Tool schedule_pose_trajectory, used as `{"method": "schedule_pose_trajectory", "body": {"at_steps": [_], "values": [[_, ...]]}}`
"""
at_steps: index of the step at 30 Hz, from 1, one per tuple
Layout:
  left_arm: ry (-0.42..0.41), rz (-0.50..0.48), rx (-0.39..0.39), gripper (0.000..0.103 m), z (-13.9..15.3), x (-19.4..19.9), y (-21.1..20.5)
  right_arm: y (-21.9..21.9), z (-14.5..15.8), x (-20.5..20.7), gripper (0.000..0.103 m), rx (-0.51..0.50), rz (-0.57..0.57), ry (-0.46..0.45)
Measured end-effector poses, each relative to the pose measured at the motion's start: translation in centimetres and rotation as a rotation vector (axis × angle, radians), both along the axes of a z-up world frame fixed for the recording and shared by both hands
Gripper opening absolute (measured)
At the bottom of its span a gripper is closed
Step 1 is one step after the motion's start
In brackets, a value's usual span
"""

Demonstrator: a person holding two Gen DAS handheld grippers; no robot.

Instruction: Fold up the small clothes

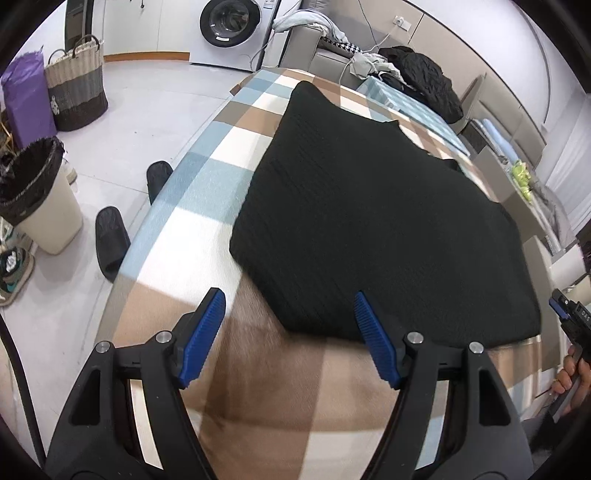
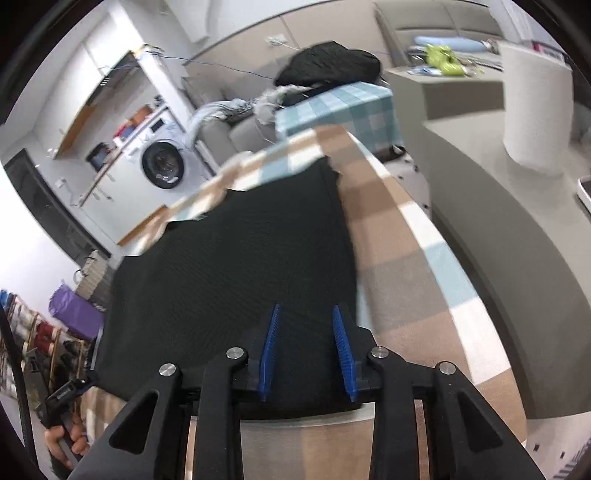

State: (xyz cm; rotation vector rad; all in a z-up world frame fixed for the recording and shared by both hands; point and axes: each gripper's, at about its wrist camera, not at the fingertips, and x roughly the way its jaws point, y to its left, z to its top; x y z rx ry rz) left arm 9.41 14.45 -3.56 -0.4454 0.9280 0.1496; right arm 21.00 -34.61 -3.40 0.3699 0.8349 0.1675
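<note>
From the left wrist, the left gripper (image 1: 288, 332) hangs open over the checked cloth (image 1: 192, 225) that covers the table, its blue fingers (image 1: 201, 339) spread wide with nothing between them. The black garment (image 1: 376, 221) lies flat on that cloth from twelve o'clock down to four o'clock, its near edge just past the right fingertip. On the floor at nine o'clock stand a bin (image 1: 40, 195), two slippers (image 1: 110, 247) and a woven basket (image 1: 77, 88); a washing machine (image 1: 231, 31) sits at twelve.

From the right wrist, the right gripper (image 2: 306, 350) is over the garment's (image 2: 229, 280) near edge at six o'clock. Its fingers (image 2: 341, 350) are partly apart; I cannot tell if they pinch any fabric. The checked cloth (image 2: 399, 258) runs off toward two o'clock.
</note>
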Motion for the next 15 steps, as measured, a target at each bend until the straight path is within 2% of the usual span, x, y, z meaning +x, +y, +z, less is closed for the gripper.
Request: {"method": "schedule_pose_trajectory", "body": {"at_steps": [1,3,4,8,13,15], "values": [[-0.008,0.003,-0.019,0.070,0.1,-0.4,-0.1,0.4,0.5,-0.2,0.030,0.015,0.013,-0.017],[-0.027,0.001,-0.074,0.070,0.2,-1.2,-0.2,1.8,1.2,-0.4,0.037,0.034,0.061,-0.048],[-0.034,0.003,-0.124,0.070,0.0,-1.6,-0.3,2.6,1.5,-0.5,0.044,0.032,0.081,-0.066],[-0.040,0.023,-0.236,0.065,-1.2,-2.1,-0.6,5.1,1.1,-0.4,0.045,0.044,0.152,-0.068],[-0.080,0.087,-0.218,0.062,-1.2,-1.3,-0.9,7.5,-0.2,0.1,0.045,0.053,0.207,-0.039],[-0.089,0.107,-0.177,0.054,-1.3,-0.4,-1.2,8.3,-0.6,0.2,0.045,0.059,0.228,-0.033]]}}
